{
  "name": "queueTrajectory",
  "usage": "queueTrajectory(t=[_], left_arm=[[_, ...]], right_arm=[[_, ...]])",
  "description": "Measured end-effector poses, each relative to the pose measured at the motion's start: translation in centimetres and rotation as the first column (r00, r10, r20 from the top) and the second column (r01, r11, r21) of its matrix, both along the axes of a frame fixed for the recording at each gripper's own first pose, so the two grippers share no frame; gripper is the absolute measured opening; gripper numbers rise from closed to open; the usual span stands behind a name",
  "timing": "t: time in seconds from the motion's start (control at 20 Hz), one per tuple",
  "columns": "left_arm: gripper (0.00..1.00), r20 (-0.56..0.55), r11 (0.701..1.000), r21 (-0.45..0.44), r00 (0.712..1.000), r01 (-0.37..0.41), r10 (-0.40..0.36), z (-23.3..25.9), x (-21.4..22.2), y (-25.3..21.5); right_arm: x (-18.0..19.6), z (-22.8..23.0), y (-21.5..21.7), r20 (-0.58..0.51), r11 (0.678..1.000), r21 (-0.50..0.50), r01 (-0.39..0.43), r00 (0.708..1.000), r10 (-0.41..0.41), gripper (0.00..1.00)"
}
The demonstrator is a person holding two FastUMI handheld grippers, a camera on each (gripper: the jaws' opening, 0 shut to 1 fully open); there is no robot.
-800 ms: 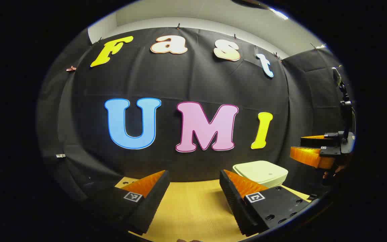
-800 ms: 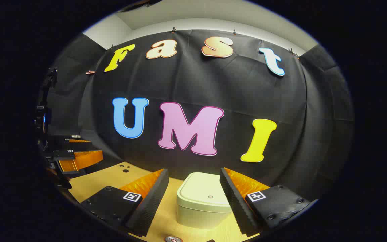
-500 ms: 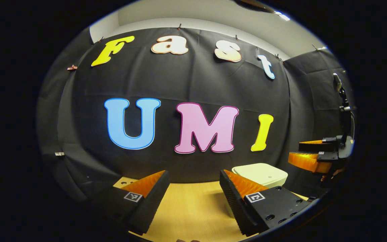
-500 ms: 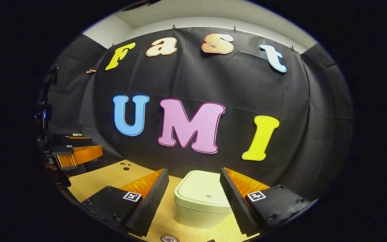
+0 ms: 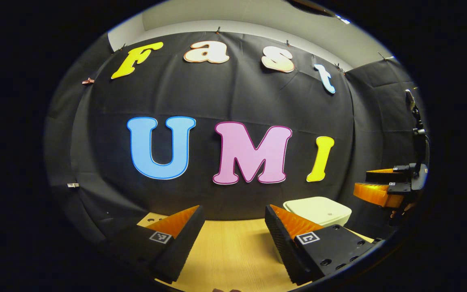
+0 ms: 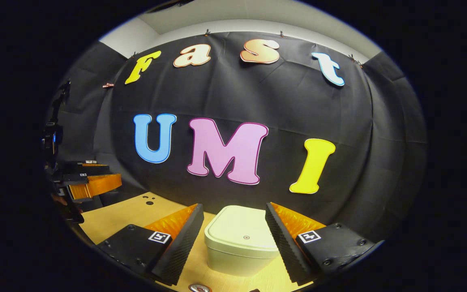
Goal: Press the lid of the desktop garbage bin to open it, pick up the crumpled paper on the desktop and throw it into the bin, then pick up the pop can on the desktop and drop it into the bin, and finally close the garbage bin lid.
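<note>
The cream-white, rounded-square plastic desktop garbage bin point(image 6: 241, 243) stands on the light wooden desktop point(image 6: 136, 213) close to the black cloth booth wall point(image 6: 241, 101); its flat lid point(image 6: 243, 229) is down and carries a small round mark near the front edge; in the right gripper view the bin sits straight ahead, framed between the two fingers but farther off and not touched by them.

The right gripper point(image 6: 233, 243) is spread wide, both fingers apart with nothing between the pads; it hangs above the desktop, short of the bin; in the left gripper view the same tool point(image 5: 379, 188) appears at the far right edge, raised above and beyond the bin point(image 5: 318, 210), with part of a hand point(image 5: 399, 209) visible beneath it.

The left gripper point(image 5: 233, 243) is likewise spread wide and empty; bare desktop point(image 5: 233, 251) lies between its fingers; the bin stands ahead and to its right, partly hidden behind the right-hand finger; in the right gripper view this tool point(image 6: 89, 184) shows at the far left edge, well apart from the bin.

The silver round top of the pop can point(image 6: 200, 288) shows at the bottom edge of the right gripper view, on the desktop in front of the bin; the can's body is cut off.

Small dark holes point(image 6: 149, 200) mark the desktop's far left part.
</note>
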State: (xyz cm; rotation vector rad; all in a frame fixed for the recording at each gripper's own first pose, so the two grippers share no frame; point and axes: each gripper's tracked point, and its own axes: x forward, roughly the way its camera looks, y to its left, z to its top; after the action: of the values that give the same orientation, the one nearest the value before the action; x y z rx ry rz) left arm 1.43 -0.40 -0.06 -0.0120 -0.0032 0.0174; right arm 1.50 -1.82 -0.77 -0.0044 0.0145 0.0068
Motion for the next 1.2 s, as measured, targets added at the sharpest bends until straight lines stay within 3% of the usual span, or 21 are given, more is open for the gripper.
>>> queueTrajectory(t=[0.25, 0.4, 0.45, 0.65, 0.7, 0.8, 0.95, 1.05, 1.2], left_arm=[[0.95, 0.005, 1.0, 0.017, 1.0, 0.01, -0.011, 0.4, 0.1, -0.1], [0.96, 0.005, 1.0, 0.026, 1.0, 0.013, -0.013, 0.3, 0.1, -0.1], [0.95, 0.003, 1.0, 0.029, 1.0, 0.012, -0.012, 0.4, 0.1, -0.1], [0.96, 0.001, 0.999, 0.031, 1.0, 0.013, -0.013, 0.1, 0.0, -0.1], [0.96, 0.001, 0.999, 0.033, 1.0, 0.013, -0.013, 0.2, 0.0, -0.2], [0.96, 0.004, 0.999, 0.038, 1.0, 0.011, -0.011, 0.3, 0.0, -0.1], [0.96, 0.003, 1.0, 0.029, 1.0, 0.007, -0.008, 0.0, -0.2, -0.1], [0.96, -0.004, 1.0, 0.023, 1.0, 0.006, -0.005, -0.6, -0.7, -0.1], [0.96, -0.004, 1.0, 0.017, 1.0, 0.01, -0.01, -0.8, -1.3, -0.2]], right_arm=[[0.3, 0.2, -0.7, -0.005, 1.0, 0.006, 0.027, 1.0, -0.027, 0.93], [0.3, 0.4, -0.7, -0.004, 1.0, 0.006, 0.026, 1.0, -0.026, 0.77], [0.2, 0.4, -0.9, -0.006, 1.0, 0.001, 0.024, 1.0, -0.024, 0.71], [0.3, -0.2, 0.0, -0.069, 0.998, 0.011, -0.063, 0.996, 0.063, 0.11], [0.8, -0.3, 0.4, -0.083, 0.995, 0.024, -0.094, 0.992, 0.095, 0.07], [1.5, -0.1, -1.7, -0.096, 0.998, -0.021, -0.058, 0.994, 0.056, 0.05], [2.9, -0.1, -2.1, -0.173, 0.996, -0.019, -0.083, 0.982, 0.079, 0.05], [3.8, -0.7, -2.1, -0.242, 0.993, 0.011, -0.118, 0.963, 0.117, 0.05], [4.9, -2.4, -2.2, -0.361, 0.981, 0.089, -0.17, 0.913, 0.191, 0.05]])
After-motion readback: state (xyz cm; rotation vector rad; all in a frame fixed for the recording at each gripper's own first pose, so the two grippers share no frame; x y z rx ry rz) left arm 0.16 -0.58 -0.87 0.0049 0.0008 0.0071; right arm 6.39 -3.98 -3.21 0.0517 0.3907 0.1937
